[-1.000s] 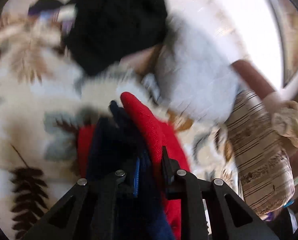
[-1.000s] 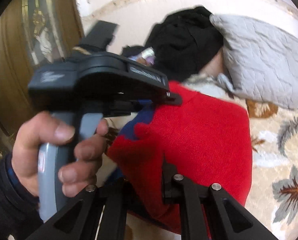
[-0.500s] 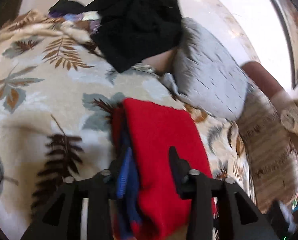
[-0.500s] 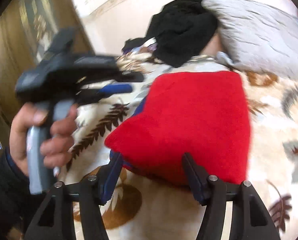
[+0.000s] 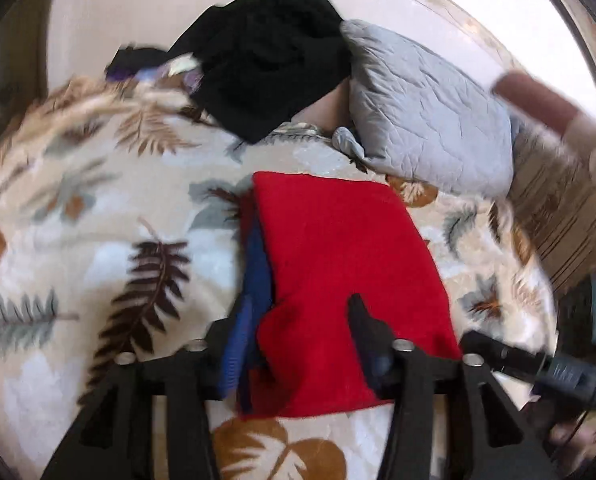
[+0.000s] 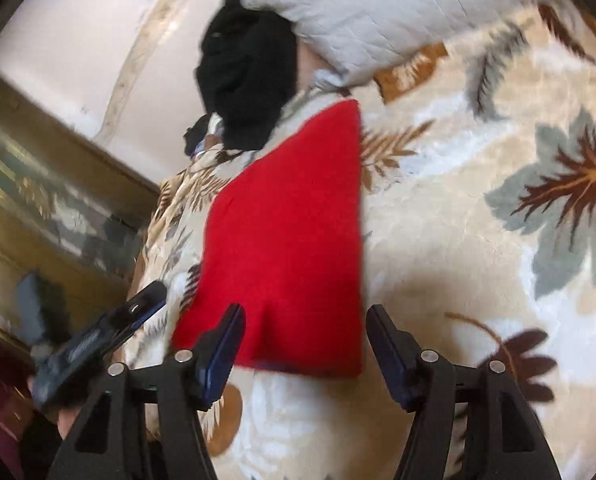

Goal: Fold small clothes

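Note:
A folded red garment (image 5: 338, 256) with a blue part along its left edge lies flat on the leaf-patterned blanket (image 5: 98, 240). It also shows in the right wrist view (image 6: 290, 232). My left gripper (image 5: 298, 320) is open and empty, its fingers over the garment's near edge. My right gripper (image 6: 302, 320) is open and empty just above the garment's near edge. The left gripper also shows at the lower left of the right wrist view (image 6: 98, 344). The right gripper shows at the lower right of the left wrist view (image 5: 538, 364).
A black garment heap (image 5: 270, 60) and a grey quilted pillow (image 5: 426, 108) lie at the far side. A striped cushion (image 5: 562, 216) is at the right. A wooden cabinet (image 6: 58, 184) stands past the blanket's left edge.
Both grippers have let go of the red garment and opened. It now lies flat and folded on the blanket. Both grippers have pulled back toward its near edge.

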Demonstrator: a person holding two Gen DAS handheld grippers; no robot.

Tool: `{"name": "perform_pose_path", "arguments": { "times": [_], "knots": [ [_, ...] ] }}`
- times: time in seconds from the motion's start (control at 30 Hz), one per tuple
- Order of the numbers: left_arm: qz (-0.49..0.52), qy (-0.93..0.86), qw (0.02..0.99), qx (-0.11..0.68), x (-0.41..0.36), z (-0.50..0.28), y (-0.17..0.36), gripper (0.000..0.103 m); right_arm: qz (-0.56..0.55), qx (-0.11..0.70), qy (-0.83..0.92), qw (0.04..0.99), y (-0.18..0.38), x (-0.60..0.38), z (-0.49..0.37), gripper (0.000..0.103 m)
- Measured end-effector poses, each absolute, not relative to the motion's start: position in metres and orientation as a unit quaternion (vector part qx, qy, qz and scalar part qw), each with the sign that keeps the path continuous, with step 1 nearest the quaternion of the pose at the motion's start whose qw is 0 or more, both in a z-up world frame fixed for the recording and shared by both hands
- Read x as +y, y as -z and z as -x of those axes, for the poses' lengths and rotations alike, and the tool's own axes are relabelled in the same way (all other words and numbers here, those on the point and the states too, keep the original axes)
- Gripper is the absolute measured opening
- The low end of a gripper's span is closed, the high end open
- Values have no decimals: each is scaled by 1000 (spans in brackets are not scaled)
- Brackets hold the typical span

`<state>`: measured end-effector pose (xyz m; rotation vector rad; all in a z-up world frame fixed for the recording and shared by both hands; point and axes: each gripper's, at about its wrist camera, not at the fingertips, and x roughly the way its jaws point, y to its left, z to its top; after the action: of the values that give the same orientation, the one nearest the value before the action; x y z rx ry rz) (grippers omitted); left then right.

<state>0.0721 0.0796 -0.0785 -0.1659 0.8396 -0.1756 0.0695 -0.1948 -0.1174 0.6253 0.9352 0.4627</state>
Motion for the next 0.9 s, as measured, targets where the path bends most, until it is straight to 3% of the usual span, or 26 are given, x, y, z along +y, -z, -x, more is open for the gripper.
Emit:
{"name": "perform_pose_path", "arguments": {
  "times": [0.1,0.17,0.2,0.27,0.37,0.47,0.5,0.53,0.7,0.8,0.9],
  "knots": [
    [57,39,885,461,67,-98,108,57,-321,466,-227,792,137,-190,-95,67],
    [66,23,866,495,72,-105,130,58,-289,491,-229,789,144,-175,-104,52],
    [79,23,867,492,74,-104,132,58,-261,493,-220,800,141,-169,-102,37],
    [83,24,869,486,77,-101,132,58,-219,486,-210,820,129,-160,-96,31],
    [81,29,871,483,78,-99,132,58,-173,472,-193,842,115,-152,-87,30],
    [83,35,872,481,79,-98,133,59,-195,470,-200,837,113,-161,-92,44],
    [83,37,872,480,80,-100,134,59,-209,460,-196,841,111,-167,-96,66],
    [85,40,872,480,80,-100,135,59,-216,450,-189,845,109,-173,-102,77],
    [95,49,871,480,82,-99,135,59,-243,488,-212,811,122,-164,-167,77],
    [101,54,871,478,85,-99,137,60,-219,505,-211,808,124,-150,-181,50],
    [103,62,871,475,89,-99,140,62,-152,475,-203,843,99,-135,-160,45]
  ]
}}
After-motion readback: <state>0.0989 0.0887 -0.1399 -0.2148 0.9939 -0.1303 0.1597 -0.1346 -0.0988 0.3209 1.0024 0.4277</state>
